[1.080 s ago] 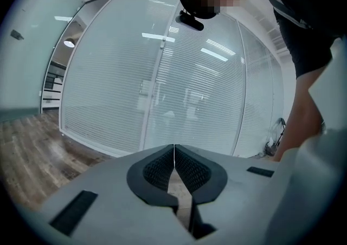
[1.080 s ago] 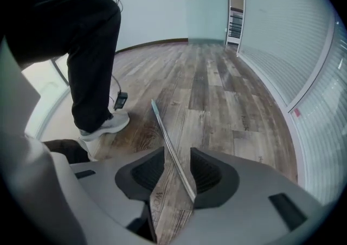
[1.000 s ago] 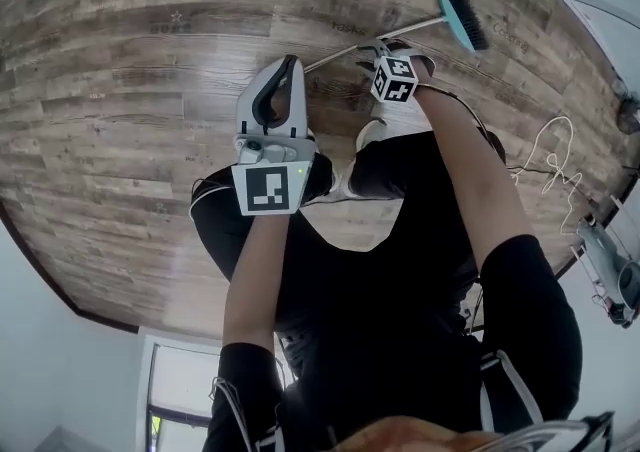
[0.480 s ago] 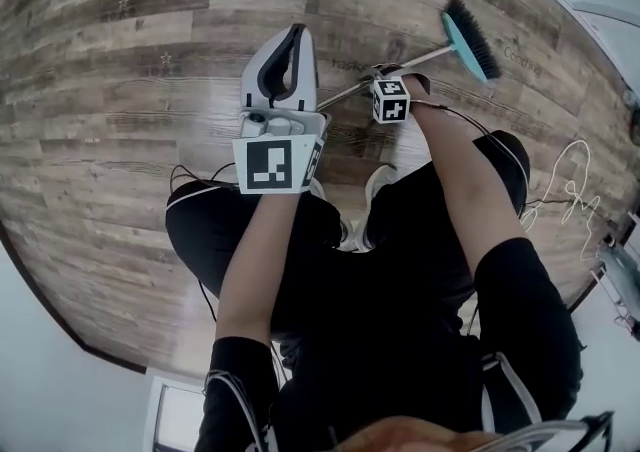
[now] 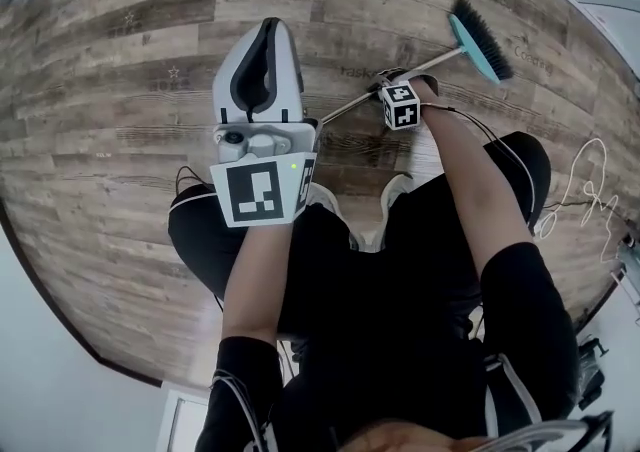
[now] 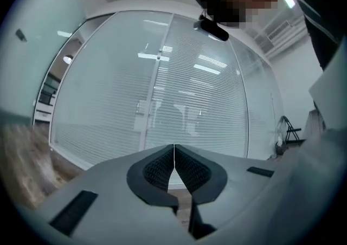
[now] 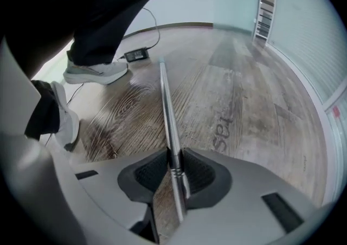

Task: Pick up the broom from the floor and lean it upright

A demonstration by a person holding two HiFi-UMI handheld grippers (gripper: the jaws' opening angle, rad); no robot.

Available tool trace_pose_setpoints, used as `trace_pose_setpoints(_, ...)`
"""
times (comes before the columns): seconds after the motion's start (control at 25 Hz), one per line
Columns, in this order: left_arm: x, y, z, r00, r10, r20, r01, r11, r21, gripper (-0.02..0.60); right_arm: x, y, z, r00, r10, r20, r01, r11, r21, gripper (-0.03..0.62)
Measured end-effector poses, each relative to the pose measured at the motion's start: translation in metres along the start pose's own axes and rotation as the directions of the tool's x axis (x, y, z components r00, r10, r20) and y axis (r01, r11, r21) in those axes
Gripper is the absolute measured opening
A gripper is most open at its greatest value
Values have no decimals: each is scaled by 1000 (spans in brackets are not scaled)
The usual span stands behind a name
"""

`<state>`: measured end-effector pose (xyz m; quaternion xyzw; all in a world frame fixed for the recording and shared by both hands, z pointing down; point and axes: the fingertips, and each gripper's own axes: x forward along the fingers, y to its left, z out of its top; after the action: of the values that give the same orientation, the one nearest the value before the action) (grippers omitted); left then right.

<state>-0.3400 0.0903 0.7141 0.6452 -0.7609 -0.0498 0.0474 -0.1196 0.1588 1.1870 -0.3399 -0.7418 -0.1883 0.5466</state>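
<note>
Wood-plank floor (image 5: pixel 120 90), broom (image 5: pixel 478 38) lying flat on it, right tool (image 7: pixel 174 169) down at its metal handle (image 7: pixel 165 103), jaws closing with the handle between them, left tool (image 6: pixel 174 157) held level, jaws together, empty

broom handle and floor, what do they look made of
Broom handle: probably metal, a thin silvery tube with a bright glint. Floor: wood-look planks, grey-brown grain, slight sheen; laminate, vinyl or real wood cannot be told.
</note>
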Motion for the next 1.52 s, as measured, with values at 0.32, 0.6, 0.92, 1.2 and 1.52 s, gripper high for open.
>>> trace_pose_setpoints(0.32, -10, 14, 11, 999, 42, 32, -39, 994, -105, 18, -8, -18, 4, 994, -105, -17, 103, 990, -100, 82)
trace_pose_setpoints(0.6, -14, -3, 30, 995, 5, 96, 7, 992, -126, 20, -109, -126, 6, 876, -477, 73, 452, 864, 223, 83)
trace_pose_setpoints(0.92, 4, -20, 37, 993, -5, 120, 20, 993, -121, 20, -252, -181, -26, 650, -753, 105, 528, 546, 650, 80)
trace_pose_setpoints(1.2, 26, -15, -27, 994, -63, -86, 39, 965, -259, 21, -299, -183, 19, 560, -798, 225, 420, 507, 753, 80)
trace_pose_setpoints(1.52, 48, -28, -32, 982, -157, -109, 125, 958, -256, 126, -314, -156, 72, 486, -794, 365, 371, 566, 736, 81)
